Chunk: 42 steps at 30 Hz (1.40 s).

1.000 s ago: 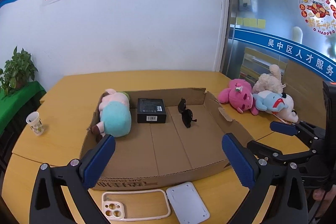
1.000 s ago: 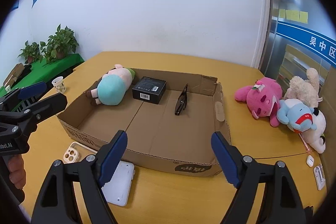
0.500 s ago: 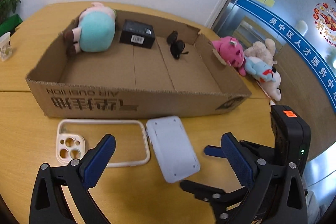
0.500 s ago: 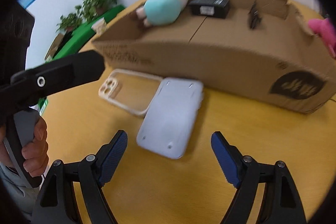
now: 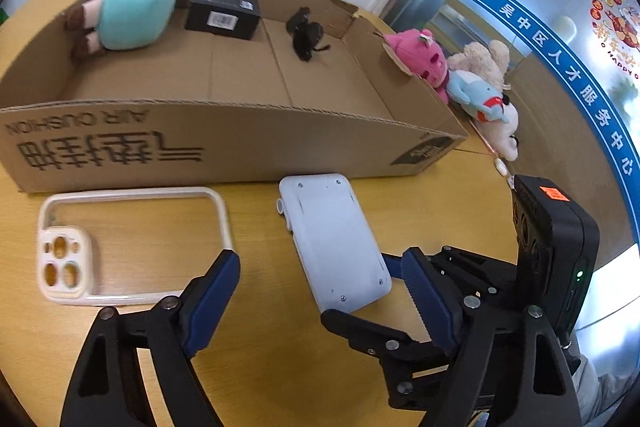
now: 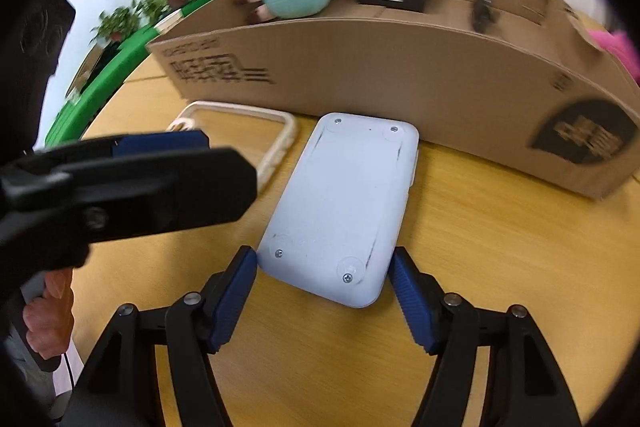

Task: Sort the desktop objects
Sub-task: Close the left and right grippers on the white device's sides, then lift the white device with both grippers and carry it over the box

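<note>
Both grippers low over the table, fingers spread wide.

Our right gripper [image 6: 322, 301] has dropped from box height to straddle the near end of the one white device [image 6: 344, 207], pads beside its edges; whether they touch, we cannot tell. Our left gripper [image 5: 320, 303] hangs empty by the one phone case [image 5: 132, 243]. One cardboard box [image 5: 240, 143] holds three items.
</note>
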### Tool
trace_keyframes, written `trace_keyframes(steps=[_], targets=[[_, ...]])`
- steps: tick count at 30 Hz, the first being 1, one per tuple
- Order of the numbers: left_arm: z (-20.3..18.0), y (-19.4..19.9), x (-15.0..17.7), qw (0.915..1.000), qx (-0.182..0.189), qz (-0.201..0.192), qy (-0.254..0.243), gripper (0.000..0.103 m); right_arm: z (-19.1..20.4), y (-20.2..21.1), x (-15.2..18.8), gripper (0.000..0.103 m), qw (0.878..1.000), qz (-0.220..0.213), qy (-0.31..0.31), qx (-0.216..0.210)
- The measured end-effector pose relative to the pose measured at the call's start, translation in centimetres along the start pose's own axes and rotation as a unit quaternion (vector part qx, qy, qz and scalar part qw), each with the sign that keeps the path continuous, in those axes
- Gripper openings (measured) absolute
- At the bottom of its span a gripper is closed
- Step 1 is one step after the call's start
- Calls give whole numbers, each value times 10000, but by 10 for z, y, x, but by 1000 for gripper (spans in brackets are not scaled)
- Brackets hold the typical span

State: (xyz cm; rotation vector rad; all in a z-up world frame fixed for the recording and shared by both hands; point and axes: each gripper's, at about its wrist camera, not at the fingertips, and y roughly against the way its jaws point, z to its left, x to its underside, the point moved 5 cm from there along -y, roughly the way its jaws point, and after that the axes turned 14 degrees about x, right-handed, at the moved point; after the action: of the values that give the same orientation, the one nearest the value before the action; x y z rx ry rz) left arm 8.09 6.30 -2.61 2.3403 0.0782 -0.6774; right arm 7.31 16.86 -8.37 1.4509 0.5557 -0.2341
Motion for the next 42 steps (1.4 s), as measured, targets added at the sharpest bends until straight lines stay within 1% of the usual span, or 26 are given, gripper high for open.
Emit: trace_keyframes(steps=[4, 5, 6, 7, 8, 9, 10, 11, 12, 13, 14, 16, 17, 18, 19, 20, 22, 23, 25, 27, 30, 32, 35, 38, 42], targets=[[-8, -29, 0, 9990, 326, 306, 92, 75, -20, 7, 10, 67, 9997, 19, -257, -52], [-11, -37, 1, 9984, 396, 397, 118, 74, -23, 11, 13, 60, 9993, 4, -335, -134], [-14, -47, 3, 9976, 442, 511, 149, 71, -26, 12, 16, 47, 9989, 30, -412, -243], [-15, -57, 6, 9967, 439, 656, 187, 66, -28, 13, 20, 43, 9980, 65, -499, -380], [-17, -65, 7, 9962, 431, 728, 192, 62, -29, 14, 21, 41, 9978, 62, -529, -398], [-20, -65, 6, 9971, 347, 673, 114, 63, -30, 15, 23, 41, 9980, 38, -530, -357], [-23, -68, 4, 9972, 254, 709, 19, 62, -30, 16, 23, 41, 9980, 31, -535, -325], [-24, -68, 4, 9971, 192, 740, -13, 60, -30, 16, 23, 41, 9980, 38, -554, -305], [-24, -68, 4, 9972, 86, 748, -34, 51, -30, 16, 23, 41, 9979, 49, -568, -302], [-22, -67, 3, 9972, 43, 743, -10, 46, -30, 17, 23, 42, 9979, 45, -574, -308], [-18, -66, 3, 9971, 133, 743, 105, 44, -31, 17, 23, 45, 9975, 33, -613, -337], [-11, -63, 4, 9959, 401, 713, 387, 36, -33, 17, 22, 53, 9965, 14, -713, -436], [-9, -63, 6, 9954, 470, 709, 440, 35, -32, 17, 21, 63, 9959, -4, -754, -503], [-9, -64, 7, 9953, 488, 694, 469, 35, -31, 18, 21, 73, 9957, -22, -761, -523], [-10, -63, 8, 9954, 469, 685, 469, 35, -29, 16, 18, 76, 9961, -43, -737, -490], [-10, -63, 9, 9958, 429, 676, 452, 35, -26, 15, 17, 81, 9969, -69, -672, -401], [-10, -63, 11, 9958, 408, 664, 477, 35, -22, 12, 13, 81, 9989, -122, -453, -93], [-9, -62, 11, 9958, 406, 662, 488, 35, -20, 12, 13, 79, 9993, -145, -354, 29], [-8, -59, 13, 9957, 423, 631, 528, 33, -24, 12, 12, 67, 9991, -193, -309, 219], [-8, -59, 14, 9959, 408, 612, 529, 31, -27, 13, 13, 67, 9990, -179, -401, 86], [-15, -54, 13, 9974, 293, 523, 388, 31, -25, 16, 15, 67, 9988, -214, -418, 108], [-22, -45, 10, 9984, 282, 403, 295, 31, -24, 24, 14, 67, 9983, -337, -459, 100], [-39, -27, 2, 9993, 297, 193, 91, 31, -21, 43, 5, 67, 9970, -597, -485, 66], [-60, -6, -14, 9994, 287, -83, -196, 31, -16, 72, -7, 67, 9941, -987, -380, 246], [-85, 29, -45, 9960, 289, -501, -687, 31, -15, 108, -35, 67, 9875, -1497, -370, 313]])
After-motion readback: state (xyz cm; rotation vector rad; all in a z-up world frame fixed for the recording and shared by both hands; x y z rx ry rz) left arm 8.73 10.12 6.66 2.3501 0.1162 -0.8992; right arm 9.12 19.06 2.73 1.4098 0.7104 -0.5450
